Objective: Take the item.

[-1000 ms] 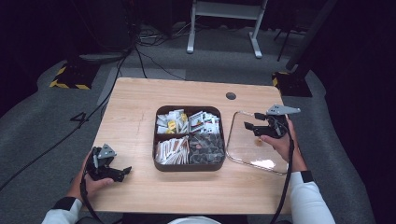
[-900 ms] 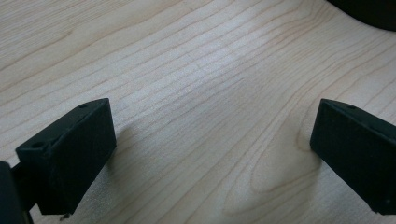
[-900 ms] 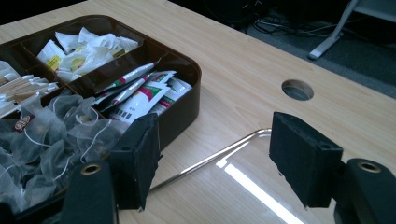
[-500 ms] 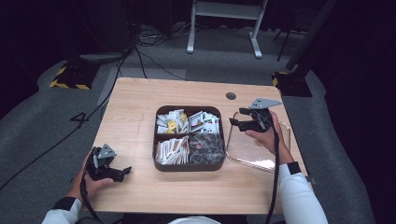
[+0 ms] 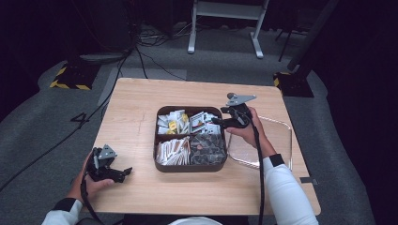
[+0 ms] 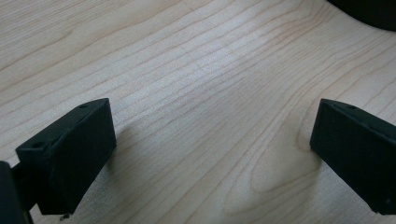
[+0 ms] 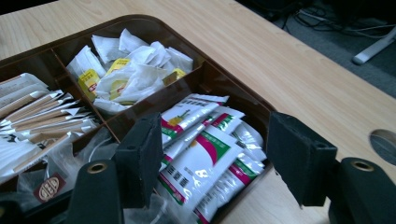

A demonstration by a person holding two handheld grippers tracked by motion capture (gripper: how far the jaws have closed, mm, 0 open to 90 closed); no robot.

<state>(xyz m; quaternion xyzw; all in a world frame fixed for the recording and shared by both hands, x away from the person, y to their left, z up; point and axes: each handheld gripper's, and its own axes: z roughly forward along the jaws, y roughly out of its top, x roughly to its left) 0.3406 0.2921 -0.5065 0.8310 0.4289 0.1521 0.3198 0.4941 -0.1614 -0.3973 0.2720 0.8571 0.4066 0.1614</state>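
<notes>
- Your right claw (image 5: 217,120) hangs over the far right corner of the brown divided box (image 5: 159,140), jaws apart with nothing between them; they have just been closing a little
- Along its jaws in the right gripper view, you look straight down on the white sachets with green and red print (image 7: 201,154) in that far right compartment; the claw is above them, not touching
- The far left compartment holds crumpled white tea bags with yellow tags (image 7: 121,70); the near left one holds long paper-wrapped sticks (image 5: 171,150); the near right one holds dark packets (image 5: 206,149)
- The box sits in the middle of the wooden bench (image 5: 136,112)
- A clear plastic lid (image 5: 277,140) lies flat on the bench just right of the box, under your right forearm
- Your left claw (image 5: 124,173) rests low at the near left of the bench, well apart from the box, jaws spread wide over bare wood, gripping nothing
- A round hole (image 7: 385,144) in the bench top shows beyond the box in the right gripper view
</notes>
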